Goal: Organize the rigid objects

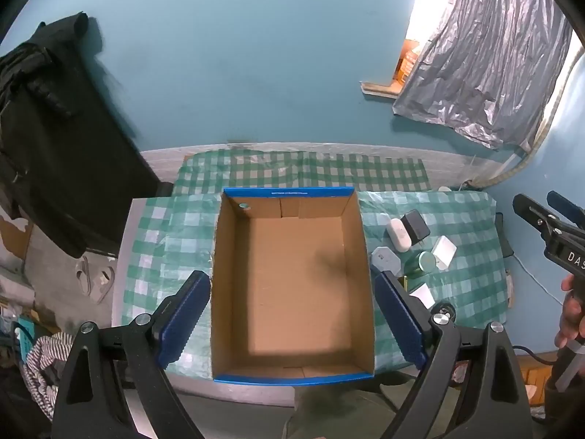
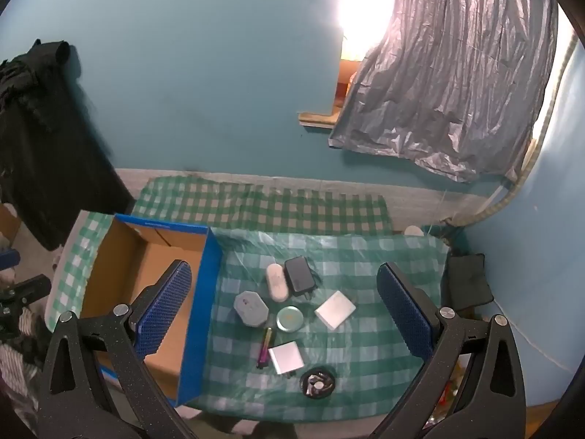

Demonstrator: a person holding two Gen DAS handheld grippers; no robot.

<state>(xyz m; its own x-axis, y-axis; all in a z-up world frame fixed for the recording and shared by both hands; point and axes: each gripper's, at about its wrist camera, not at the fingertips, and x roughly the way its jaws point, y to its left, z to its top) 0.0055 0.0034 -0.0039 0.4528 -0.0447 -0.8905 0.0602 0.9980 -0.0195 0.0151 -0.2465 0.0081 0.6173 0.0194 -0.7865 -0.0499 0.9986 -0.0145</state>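
Note:
An empty cardboard box [image 1: 292, 285] with blue rims sits on the green checked tablecloth [image 1: 164, 241]; the same box [image 2: 146, 263] shows at the left of the right wrist view. My left gripper [image 1: 292, 314] hangs open above it, one finger on each side. My right gripper [image 2: 289, 311] is open above a cluster of small items: a black charger [image 2: 299, 276], a white oval case [image 2: 276, 281], a grey octagonal box [image 2: 251, 308], a round green tin [image 2: 289, 318], a white block [image 2: 335, 310], a purple pen [image 2: 265, 347], a white square [image 2: 286, 357] and a black round lid [image 2: 318, 382].
A black garment [image 1: 55, 146] hangs at the left. A silver sheet [image 2: 449, 84] covers a window at the right. A dark pouch [image 2: 468, 281] lies off the table's right edge. A teal wall stands behind the table. A hand [image 1: 570, 314] holds the right gripper.

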